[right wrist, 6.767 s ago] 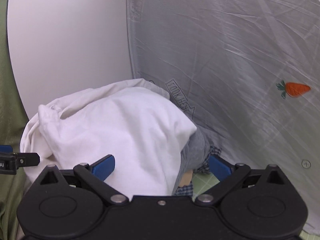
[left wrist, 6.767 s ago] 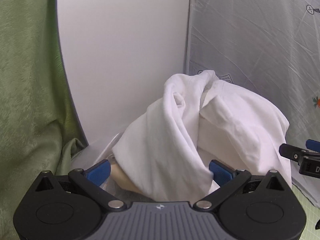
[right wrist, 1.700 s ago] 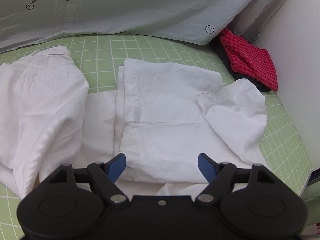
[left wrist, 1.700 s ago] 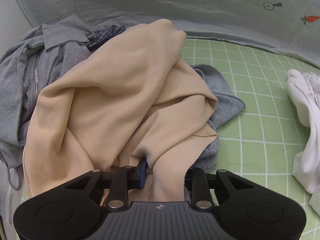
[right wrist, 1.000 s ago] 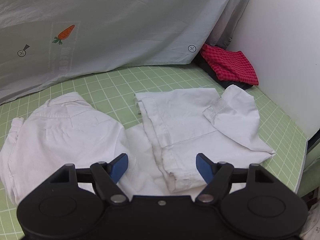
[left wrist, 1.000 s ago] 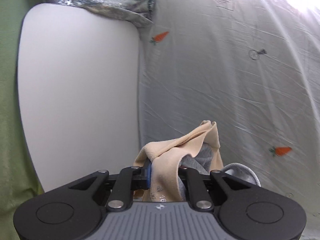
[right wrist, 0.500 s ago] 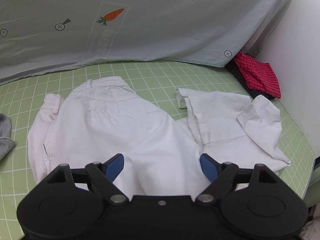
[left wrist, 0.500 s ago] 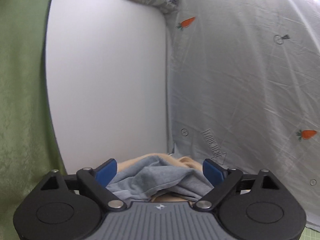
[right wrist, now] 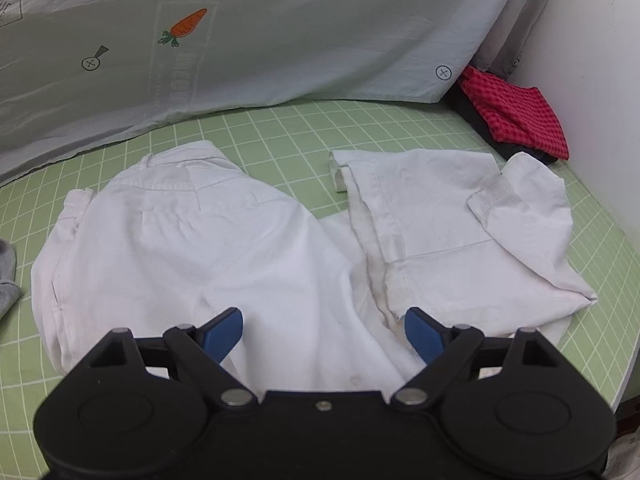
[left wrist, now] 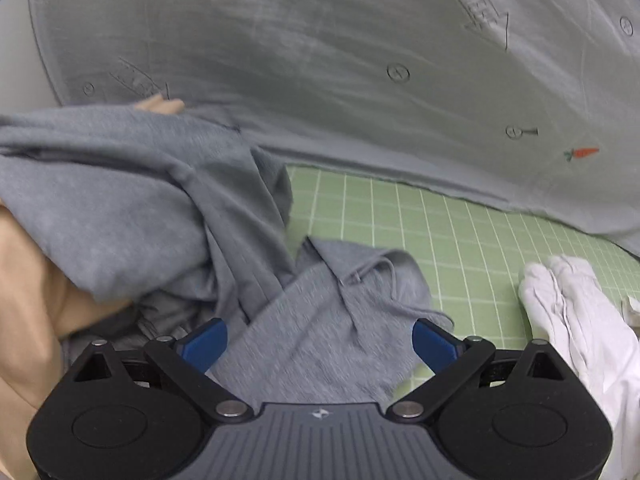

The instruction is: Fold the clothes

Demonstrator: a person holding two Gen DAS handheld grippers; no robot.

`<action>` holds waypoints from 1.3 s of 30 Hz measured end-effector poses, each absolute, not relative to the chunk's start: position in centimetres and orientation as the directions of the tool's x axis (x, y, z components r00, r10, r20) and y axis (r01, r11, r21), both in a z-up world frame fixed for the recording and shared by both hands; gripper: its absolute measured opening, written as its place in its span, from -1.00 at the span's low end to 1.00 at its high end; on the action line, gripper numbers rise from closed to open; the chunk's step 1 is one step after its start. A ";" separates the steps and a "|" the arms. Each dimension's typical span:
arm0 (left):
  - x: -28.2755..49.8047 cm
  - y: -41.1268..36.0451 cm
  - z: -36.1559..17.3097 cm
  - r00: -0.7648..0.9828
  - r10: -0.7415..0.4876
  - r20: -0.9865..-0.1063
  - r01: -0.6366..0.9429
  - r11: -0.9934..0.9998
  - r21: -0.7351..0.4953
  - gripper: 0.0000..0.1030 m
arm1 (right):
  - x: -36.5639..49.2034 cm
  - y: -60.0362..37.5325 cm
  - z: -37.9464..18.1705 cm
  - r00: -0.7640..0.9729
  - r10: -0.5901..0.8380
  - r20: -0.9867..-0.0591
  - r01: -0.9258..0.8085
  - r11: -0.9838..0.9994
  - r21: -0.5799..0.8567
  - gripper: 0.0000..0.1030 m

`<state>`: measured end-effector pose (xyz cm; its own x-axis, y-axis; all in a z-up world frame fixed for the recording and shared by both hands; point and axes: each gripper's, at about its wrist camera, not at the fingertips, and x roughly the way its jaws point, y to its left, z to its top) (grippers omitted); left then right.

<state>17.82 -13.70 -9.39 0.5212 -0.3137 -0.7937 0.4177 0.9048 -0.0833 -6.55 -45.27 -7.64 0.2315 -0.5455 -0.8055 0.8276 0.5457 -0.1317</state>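
Observation:
A white shirt (right wrist: 248, 248) lies spread on the green grid mat (right wrist: 280, 128), one half bunched at the left, the other flat at the right with a short sleeve (right wrist: 520, 200) turned over. My right gripper (right wrist: 323, 334) hovers over its near edge; its jaws are opening and the pads press on nothing. In the left wrist view a heap of grey garments (left wrist: 168, 208) and a beige cloth (left wrist: 28, 312) lies on the mat. My left gripper (left wrist: 318, 344) stands wide open above the grey fabric. The white shirt's edge (left wrist: 580, 320) shows at the right.
A pale grey sheet with carrot prints (right wrist: 280, 32) hangs behind the mat. A folded red checked cloth on a dark one (right wrist: 516, 116) sits in the back right corner by a white wall (right wrist: 592, 60). A grey corner (right wrist: 8, 272) of cloth lies at the left edge.
The left gripper let go of the beige cloth, opened wide and swung down over the grey heap. The right gripper's jaws spread a little wider over the white shirt.

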 end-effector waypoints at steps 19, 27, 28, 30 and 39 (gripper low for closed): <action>19.1 -13.1 -17.4 0.440 -0.172 -0.881 0.394 0.919 0.017 0.63 | -3.3 -46.4 -10.5 0.155 -0.463 -0.873 0.826 0.545 -0.143 0.85; 19.2 -10.9 -14.1 0.459 -0.248 -0.853 0.355 0.932 -0.080 -0.75 | -3.7 -46.1 -9.8 0.167 -0.469 -0.867 0.847 0.518 -0.117 0.85; 19.3 -10.3 -13.1 0.462 -0.274 -0.844 0.346 0.931 -0.112 -0.76 | -3.8 -46.0 -9.6 0.172 -0.473 -0.864 0.848 0.518 -0.115 0.85; 19.3 -9.2 -9.6 0.517 -0.322 -0.793 0.350 0.925 -0.148 -0.76 | -4.0 -45.9 -9.2 0.184 -0.482 -0.857 0.852 0.513 -0.106 0.85; 22.1 -2.7 5.4 0.865 -0.258 -0.431 0.210 0.965 -0.156 -0.77 | -4.5 -45.4 -8.3 0.222 -0.502 -0.836 0.866 0.496 -0.068 0.85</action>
